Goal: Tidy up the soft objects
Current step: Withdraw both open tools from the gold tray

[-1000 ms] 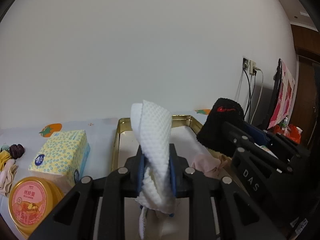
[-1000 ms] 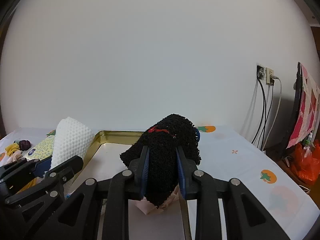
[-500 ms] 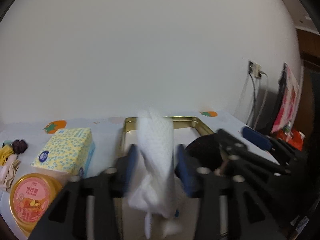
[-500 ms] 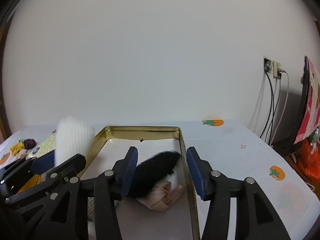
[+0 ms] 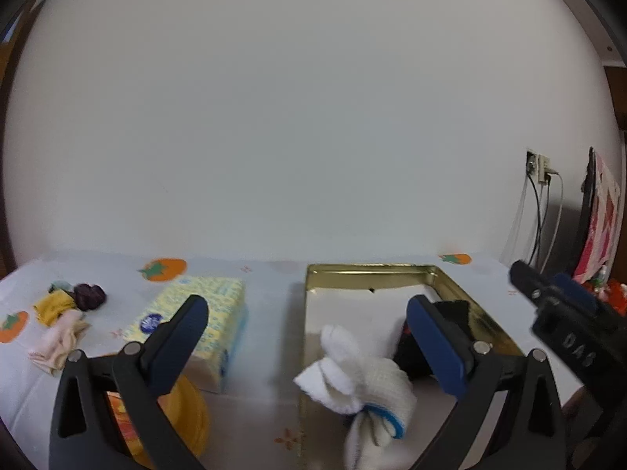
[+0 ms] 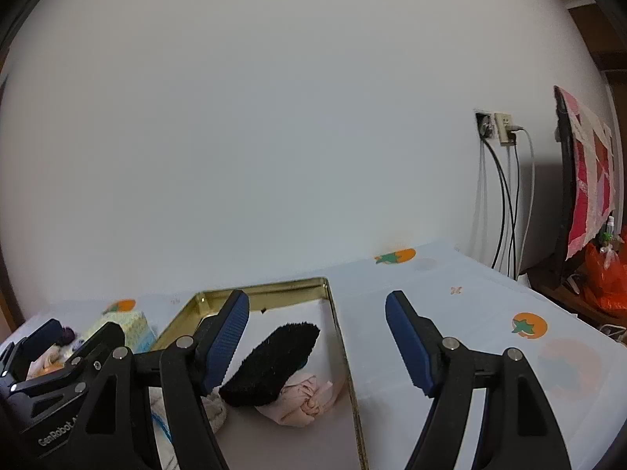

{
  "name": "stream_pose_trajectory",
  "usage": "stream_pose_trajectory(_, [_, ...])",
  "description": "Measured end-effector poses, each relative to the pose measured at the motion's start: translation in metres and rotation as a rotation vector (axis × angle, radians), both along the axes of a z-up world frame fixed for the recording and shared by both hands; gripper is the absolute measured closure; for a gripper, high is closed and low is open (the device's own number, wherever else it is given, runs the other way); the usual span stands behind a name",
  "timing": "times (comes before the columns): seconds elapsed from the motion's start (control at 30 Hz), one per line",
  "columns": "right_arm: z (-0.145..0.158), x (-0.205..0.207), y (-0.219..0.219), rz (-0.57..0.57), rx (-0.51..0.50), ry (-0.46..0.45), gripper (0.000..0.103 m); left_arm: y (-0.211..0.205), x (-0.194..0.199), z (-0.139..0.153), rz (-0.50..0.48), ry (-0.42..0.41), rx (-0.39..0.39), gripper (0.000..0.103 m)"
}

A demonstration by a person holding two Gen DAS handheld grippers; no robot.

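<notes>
So, status as I read it from both wrist views:

Left gripper [image 5: 309, 348]: spread wide, holding nothing; I have it above the near left edge of the gold tray [image 5: 368, 270].

Right gripper [image 6: 317, 337]: spread wide too, holding nothing, straddling the tray's right wall.

Done, by my judgement: three soft things lie in the near part of the tray. One white waffle cloth [image 5: 356, 376] with a blue trim sits at the near left, one black fuzzy sock [image 6: 274, 360] to its right, and one pale pink cloth [image 6: 301, 395] tucked under the sock's near end, touching it.

Left to do: a small heap at the far left of the table, well apart from the tray. I count one yellow cloth [image 5: 55, 305], one dark purple bundle [image 5: 90, 293] and one pale pink piece [image 5: 58, 344]; a bit of green behind them is too small to call.

Not soft goods, I think: one yellow tissue box [image 5: 200, 317] beside the tray, and one orange-lidded tub [image 5: 164, 427] near me, half hidden by my left finger.

Progress: roughly halfway, three in and about three out.
</notes>
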State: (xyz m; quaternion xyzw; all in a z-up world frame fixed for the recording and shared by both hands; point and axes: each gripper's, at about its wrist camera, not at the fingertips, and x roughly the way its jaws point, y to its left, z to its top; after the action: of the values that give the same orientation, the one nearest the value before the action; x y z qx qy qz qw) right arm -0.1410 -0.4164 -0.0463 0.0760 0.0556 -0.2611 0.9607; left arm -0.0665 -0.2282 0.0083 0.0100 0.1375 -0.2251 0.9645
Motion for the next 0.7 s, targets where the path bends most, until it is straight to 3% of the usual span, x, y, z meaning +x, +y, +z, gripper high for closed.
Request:
stream_pose_trajectory(0.2, [0.004,-0.009,0.0,-0.02,-0.007,-0.078,0.029,0.003,0.001,0.0,0.014,-0.004,0.013,0.0])
stream_pose_trajectory(0.7, [0.006,-0.013,0.001,-0.058,-0.013,-0.098,0.029,0.01,-0.001,-0.001,0.027,-0.016,0.022,0.0])
